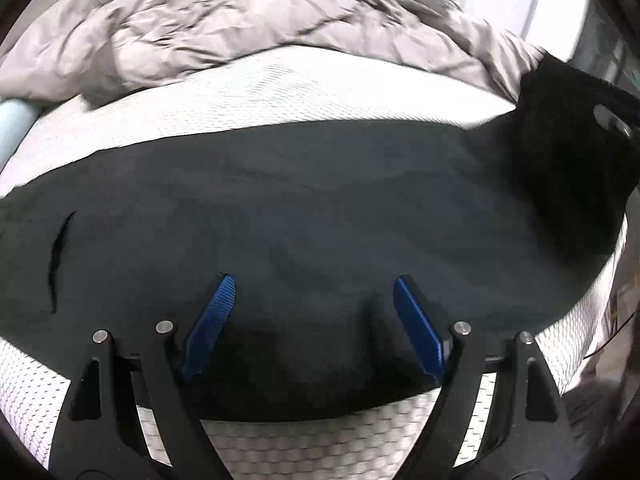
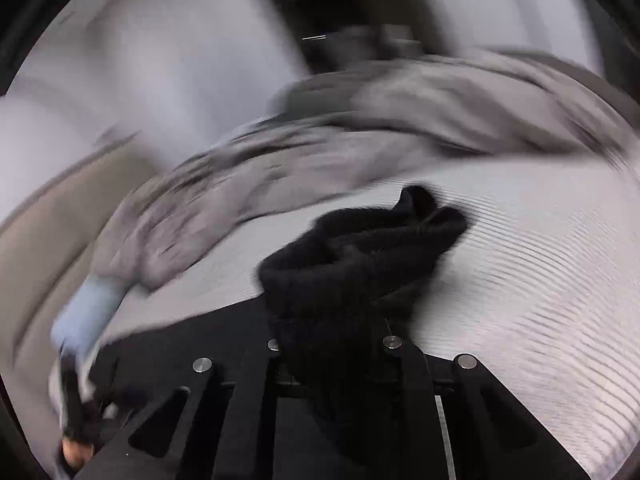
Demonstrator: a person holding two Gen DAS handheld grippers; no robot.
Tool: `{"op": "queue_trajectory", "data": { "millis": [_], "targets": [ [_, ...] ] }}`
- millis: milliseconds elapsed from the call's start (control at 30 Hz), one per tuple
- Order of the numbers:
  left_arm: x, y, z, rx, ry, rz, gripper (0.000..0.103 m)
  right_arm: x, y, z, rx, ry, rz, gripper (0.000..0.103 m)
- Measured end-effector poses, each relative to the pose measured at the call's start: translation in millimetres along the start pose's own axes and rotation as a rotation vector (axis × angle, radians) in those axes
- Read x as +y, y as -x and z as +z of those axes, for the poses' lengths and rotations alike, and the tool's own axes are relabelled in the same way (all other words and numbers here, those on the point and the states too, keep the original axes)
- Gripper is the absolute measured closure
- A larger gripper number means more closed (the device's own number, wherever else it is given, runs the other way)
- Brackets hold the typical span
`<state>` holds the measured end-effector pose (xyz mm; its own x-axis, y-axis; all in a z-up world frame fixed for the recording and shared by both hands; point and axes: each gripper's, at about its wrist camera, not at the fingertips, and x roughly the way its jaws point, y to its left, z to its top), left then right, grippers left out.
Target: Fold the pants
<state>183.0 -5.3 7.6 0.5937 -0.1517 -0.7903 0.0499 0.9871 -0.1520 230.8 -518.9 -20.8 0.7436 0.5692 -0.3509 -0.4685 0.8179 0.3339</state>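
Black pants [image 1: 320,200] lie spread across a white mattress [image 1: 280,88], with a pocket slit [image 1: 60,256] at the left. My left gripper [image 1: 314,280] hovers over the near edge of the pants, open, its blue pads [image 1: 216,312] wide apart with only flat cloth below them. At the right, one end of the pants [image 1: 560,140] is raised off the mattress. In the blurred right wrist view that end shows as a bunched, ribbed black band [image 2: 360,248]. My right gripper [image 2: 332,332] is shut on it, and the cloth hides the fingertips.
A crumpled grey duvet [image 1: 240,28] is heaped along the far side of the mattress. A pale blue roll [image 1: 12,124] lies at the left edge of the bed, also the pale blue roll [image 2: 92,312]. A blurred hand [image 2: 76,448] shows low at the left.
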Motion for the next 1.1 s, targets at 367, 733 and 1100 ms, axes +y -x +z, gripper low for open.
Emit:
{"op": "queue_trajectory", "data": {
  "millis": [367,733,1100],
  "targets": [
    [54.4,14.0,12.0,-0.053,0.197,-0.114,0.035,94.4,-52.6,-26.8,0.297,0.279,0.292,0.032],
    [5.8,-43.0,21.8,0.127,0.126,-0.38,0.048,-11.2,-104.0,-67.2,0.442,0.269,-0.188,0.02],
    [31.6,-95.8,34.6,0.215,0.441,-0.598,0.084,-4.4,-100.5,-74.0,0.435,0.266,-0.145,0.02]
  ]
}}
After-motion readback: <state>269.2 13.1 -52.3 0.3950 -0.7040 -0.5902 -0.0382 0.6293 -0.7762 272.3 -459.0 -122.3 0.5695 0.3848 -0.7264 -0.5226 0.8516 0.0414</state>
